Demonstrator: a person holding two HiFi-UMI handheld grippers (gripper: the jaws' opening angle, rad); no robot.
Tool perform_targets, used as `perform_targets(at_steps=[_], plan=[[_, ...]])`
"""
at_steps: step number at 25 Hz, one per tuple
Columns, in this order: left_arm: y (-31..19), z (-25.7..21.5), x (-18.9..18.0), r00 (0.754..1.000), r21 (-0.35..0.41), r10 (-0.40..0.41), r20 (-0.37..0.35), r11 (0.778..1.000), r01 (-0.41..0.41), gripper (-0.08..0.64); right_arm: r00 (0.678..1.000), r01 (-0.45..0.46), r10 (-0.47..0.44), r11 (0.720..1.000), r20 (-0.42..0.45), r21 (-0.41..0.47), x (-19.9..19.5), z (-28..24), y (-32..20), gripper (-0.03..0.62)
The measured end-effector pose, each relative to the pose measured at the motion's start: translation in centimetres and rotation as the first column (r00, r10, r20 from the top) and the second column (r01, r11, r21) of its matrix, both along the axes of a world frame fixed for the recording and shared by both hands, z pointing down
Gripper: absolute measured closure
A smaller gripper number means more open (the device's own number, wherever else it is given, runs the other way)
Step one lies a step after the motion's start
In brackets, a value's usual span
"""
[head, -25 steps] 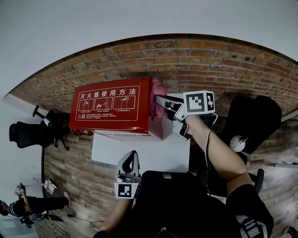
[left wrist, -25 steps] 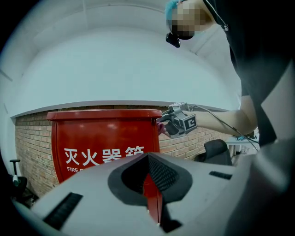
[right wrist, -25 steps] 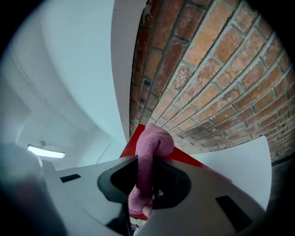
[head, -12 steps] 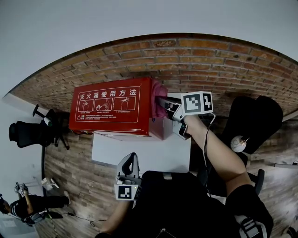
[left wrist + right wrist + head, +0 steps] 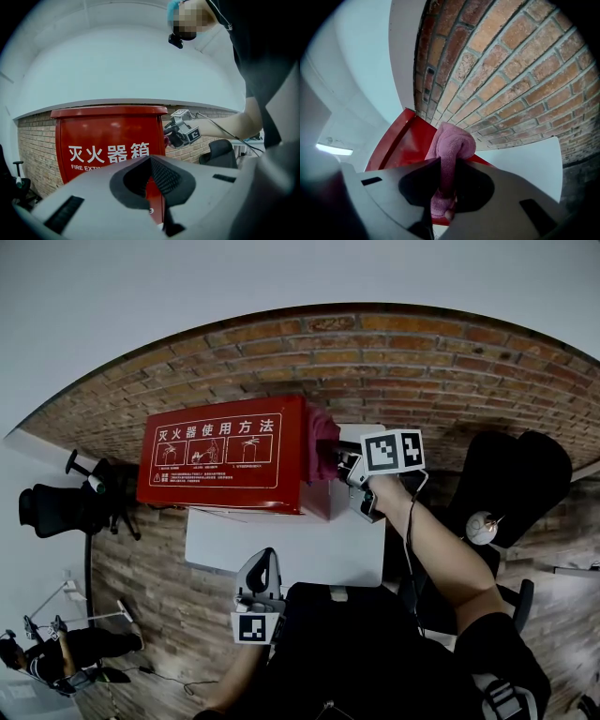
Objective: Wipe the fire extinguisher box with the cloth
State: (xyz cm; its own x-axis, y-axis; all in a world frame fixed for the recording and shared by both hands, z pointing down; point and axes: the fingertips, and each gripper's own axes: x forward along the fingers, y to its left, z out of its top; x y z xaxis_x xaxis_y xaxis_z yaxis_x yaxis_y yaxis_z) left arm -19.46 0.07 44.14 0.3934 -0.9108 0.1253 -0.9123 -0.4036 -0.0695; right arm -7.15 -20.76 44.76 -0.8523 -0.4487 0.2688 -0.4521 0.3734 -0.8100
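The red fire extinguisher box (image 5: pixel 225 460) stands on a white table (image 5: pixel 281 549) against the brick wall. It carries white Chinese lettering, also visible on the box (image 5: pixel 108 136) in the left gripper view. My right gripper (image 5: pixel 339 465) is shut on a pink cloth (image 5: pixel 323 442) and presses it against the box's right side. In the right gripper view the cloth (image 5: pixel 452 145) bulges out between the jaws, against the red box (image 5: pixel 401 145). My left gripper (image 5: pixel 262 568) hangs low in front of the table with its jaws together and nothing in them.
A brick wall (image 5: pixel 422 371) rises behind the box. A black chair (image 5: pixel 516 484) stands to the right and an office chair (image 5: pixel 56 507) to the left. A person (image 5: pixel 52 657) sits on the wooden floor at the far left.
My right gripper has shifted slightly left with the cloth, along the box's right side. The left gripper has not moved. The person on the floor has changed position.
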Motion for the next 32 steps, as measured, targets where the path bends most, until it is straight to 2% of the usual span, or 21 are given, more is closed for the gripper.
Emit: perform_targets(at_steps=[2, 6, 21, 32], plan=[[-0.3, -0.9, 0.5, 1.000, 0.014, 0.000, -0.021, 1.000, 0.000, 0.512, 1.000, -0.001, 0.001, 1.000, -0.007, -0.009, 0.0, 0.6, 0.0, 0.514], [0.3, 0.5, 0.4, 0.999, -0.001, 0.007, 0.041, 1.000, -0.007, 0.512, 1.000, 0.002, -0.002, 1.000, -0.031, -0.016, 0.0, 1.8, 0.1, 0.514], [-0.3, 0.3, 0.9, 0.999, 0.005, 0.014, 0.042, 1.000, -0.015, 0.512, 0.995, -0.006, 0.001, 0.999, -0.101, -0.049, 0.1, 6.2, 0.1, 0.514], [-0.3, 0.4, 0.7, 0.998, -0.005, 0.015, 0.059, 1.000, -0.014, 0.512, 0.993, -0.007, -0.003, 0.996, -0.115, -0.088, 0.1, 9.7, -0.1, 0.514]])
